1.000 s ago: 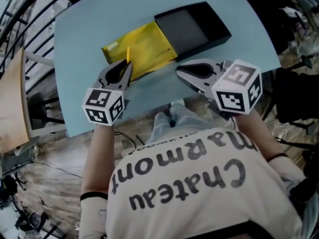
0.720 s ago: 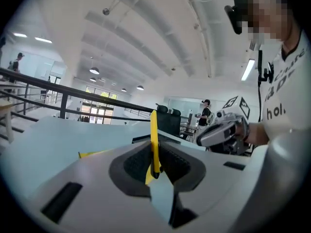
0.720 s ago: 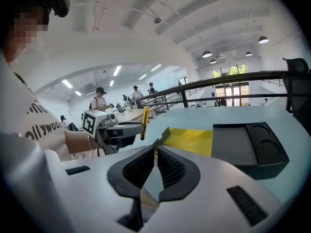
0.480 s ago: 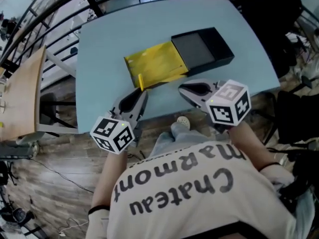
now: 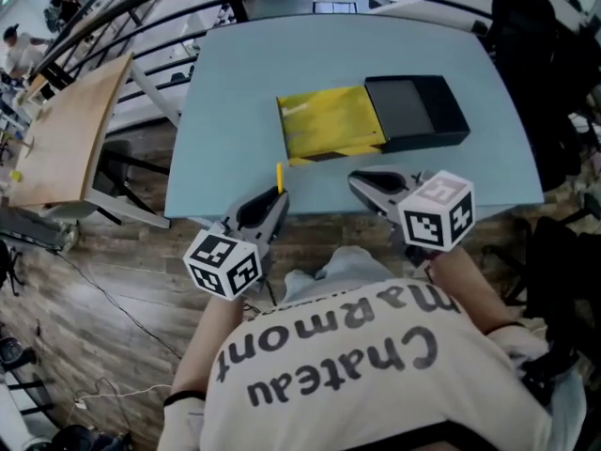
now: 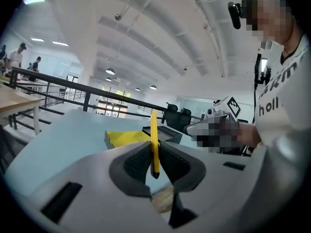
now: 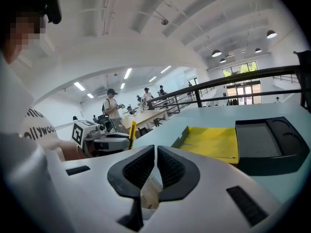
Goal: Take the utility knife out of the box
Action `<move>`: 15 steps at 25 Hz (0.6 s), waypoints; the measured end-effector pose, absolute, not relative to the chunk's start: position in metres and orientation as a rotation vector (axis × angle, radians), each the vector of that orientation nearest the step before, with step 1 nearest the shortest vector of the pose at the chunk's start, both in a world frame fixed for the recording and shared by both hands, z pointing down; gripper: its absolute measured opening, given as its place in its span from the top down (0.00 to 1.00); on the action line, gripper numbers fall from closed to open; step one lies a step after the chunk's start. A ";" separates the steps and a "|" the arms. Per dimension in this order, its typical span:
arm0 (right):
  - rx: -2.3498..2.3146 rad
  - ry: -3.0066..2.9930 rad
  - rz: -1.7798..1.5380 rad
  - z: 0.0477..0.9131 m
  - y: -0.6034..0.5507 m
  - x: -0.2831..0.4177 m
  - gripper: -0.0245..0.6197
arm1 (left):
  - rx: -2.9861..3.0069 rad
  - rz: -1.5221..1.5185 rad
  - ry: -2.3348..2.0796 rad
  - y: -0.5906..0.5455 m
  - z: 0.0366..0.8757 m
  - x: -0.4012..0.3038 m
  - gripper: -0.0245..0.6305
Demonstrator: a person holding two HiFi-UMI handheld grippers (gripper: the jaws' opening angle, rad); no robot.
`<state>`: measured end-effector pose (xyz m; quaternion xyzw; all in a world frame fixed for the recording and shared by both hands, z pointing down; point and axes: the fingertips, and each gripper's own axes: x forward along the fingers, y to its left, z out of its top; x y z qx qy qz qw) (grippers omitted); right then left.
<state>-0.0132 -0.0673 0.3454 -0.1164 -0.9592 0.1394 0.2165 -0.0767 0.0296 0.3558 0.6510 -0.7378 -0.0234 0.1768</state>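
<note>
A slim yellow utility knife (image 5: 279, 177) stands upright in my left gripper (image 5: 278, 199), which is shut on it at the table's near edge. In the left gripper view the knife (image 6: 154, 142) is pinched between the two black pads. The box lies farther back on the blue table (image 5: 235, 92): a yellow inner tray (image 5: 329, 125) slid out of a black sleeve (image 5: 418, 111). My right gripper (image 5: 357, 182) hovers in front of the box, shut with nothing between its pads (image 7: 138, 166). From the right gripper view I see the tray (image 7: 214, 141), the sleeve (image 7: 269, 142) and the held knife (image 7: 131, 141).
A wooden table (image 5: 61, 134) stands to the left beyond a black railing (image 5: 141, 36). Below the table's near edge is a wood floor (image 5: 113, 327) with cables. A dark chair (image 5: 554, 73) is at the right. People stand far off in the hall.
Both grippers have drawn back from the box toward the table's near edge. The left one carried the yellow knife away from the tray and now sits at the edge.
</note>
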 end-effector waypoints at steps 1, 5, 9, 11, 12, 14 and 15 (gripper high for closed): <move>-0.325 -2.661 0.373 0.345 -0.070 -0.014 0.90 | 1.826 -0.067 -2.106 0.032 0.356 -0.076 0.88; -0.364 -2.682 0.354 0.338 -0.084 -0.016 0.90 | 1.756 -0.066 -2.155 0.036 0.358 -0.067 0.88; -0.404 -2.661 0.345 0.338 -0.103 -0.011 0.90 | 1.671 -0.119 -2.203 0.031 0.355 -0.052 0.88; -0.404 -2.646 0.354 0.339 -0.117 0.001 0.90 | 1.647 -0.168 -2.214 0.026 0.350 -0.039 0.88; -0.400 -2.640 0.354 0.340 -0.124 0.008 0.90 | 1.642 -0.183 -2.221 0.024 0.347 -0.032 0.88; -0.385 -2.628 0.362 0.343 -0.138 0.022 0.90 | 1.623 -0.196 -2.240 0.020 0.345 -0.025 0.88; -0.376 -2.621 0.374 0.345 -0.145 0.029 0.90 | 1.607 -0.212 -2.245 0.018 0.345 -0.022 0.88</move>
